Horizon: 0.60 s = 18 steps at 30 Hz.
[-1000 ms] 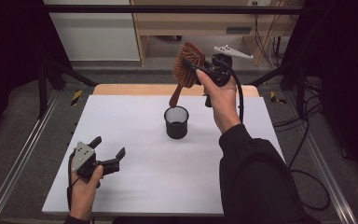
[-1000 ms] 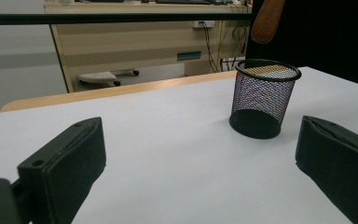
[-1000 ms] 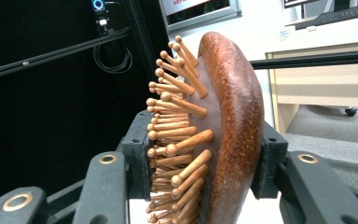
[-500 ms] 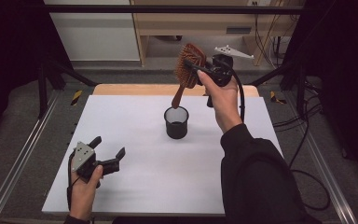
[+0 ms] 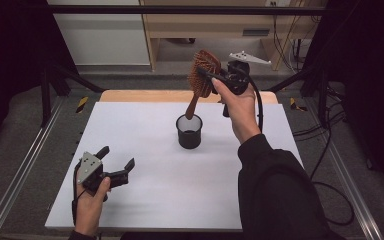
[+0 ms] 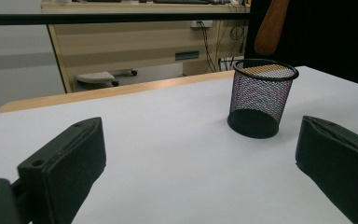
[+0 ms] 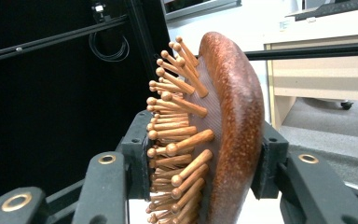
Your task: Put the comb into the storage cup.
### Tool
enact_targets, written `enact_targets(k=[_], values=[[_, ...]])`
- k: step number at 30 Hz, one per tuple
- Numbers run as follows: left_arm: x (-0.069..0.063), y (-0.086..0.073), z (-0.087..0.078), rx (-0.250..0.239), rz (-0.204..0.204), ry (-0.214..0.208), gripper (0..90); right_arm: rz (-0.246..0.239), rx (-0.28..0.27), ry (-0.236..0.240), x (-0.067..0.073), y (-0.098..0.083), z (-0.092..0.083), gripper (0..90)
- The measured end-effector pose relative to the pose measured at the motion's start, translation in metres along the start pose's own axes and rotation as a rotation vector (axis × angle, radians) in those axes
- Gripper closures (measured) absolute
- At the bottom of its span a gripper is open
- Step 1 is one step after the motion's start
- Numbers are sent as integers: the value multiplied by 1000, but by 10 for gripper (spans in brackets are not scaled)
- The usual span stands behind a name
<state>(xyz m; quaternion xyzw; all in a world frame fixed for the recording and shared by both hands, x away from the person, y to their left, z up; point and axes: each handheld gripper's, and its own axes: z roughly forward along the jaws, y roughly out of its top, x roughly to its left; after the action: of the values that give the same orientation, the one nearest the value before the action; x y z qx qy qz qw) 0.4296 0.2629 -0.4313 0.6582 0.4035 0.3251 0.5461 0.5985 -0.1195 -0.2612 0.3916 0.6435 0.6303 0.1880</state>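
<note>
Lowering toward the mesh cup (image 5: pixel 189 132), the hairbrush (image 5: pixel 201 75) is pinched by the right claw (image 5: pixel 211 80); its handle has been brought nearer the rim, while the left claw (image 5: pixel 116 165) stays spread on the bench (image 5: pixel 145 200).

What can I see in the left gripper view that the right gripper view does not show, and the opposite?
Left gripper view: the black mesh cup standing on the white table, seen between the open jaws of the left gripper.

Right gripper view: the wooden bristles and curved back of the hairbrush, clamped at its head by the right gripper.

Both: the hairbrush itself; the left gripper view catches its handle tip above the cup. Both also show the pale wooden furniture behind.
</note>
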Motion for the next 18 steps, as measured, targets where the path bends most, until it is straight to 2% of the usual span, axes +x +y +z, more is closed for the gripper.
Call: enact_targets(k=[18], values=[[0, 0, 1, 3, 0, -2, 18, -1, 103, 8, -5, -38, 15, 512]])
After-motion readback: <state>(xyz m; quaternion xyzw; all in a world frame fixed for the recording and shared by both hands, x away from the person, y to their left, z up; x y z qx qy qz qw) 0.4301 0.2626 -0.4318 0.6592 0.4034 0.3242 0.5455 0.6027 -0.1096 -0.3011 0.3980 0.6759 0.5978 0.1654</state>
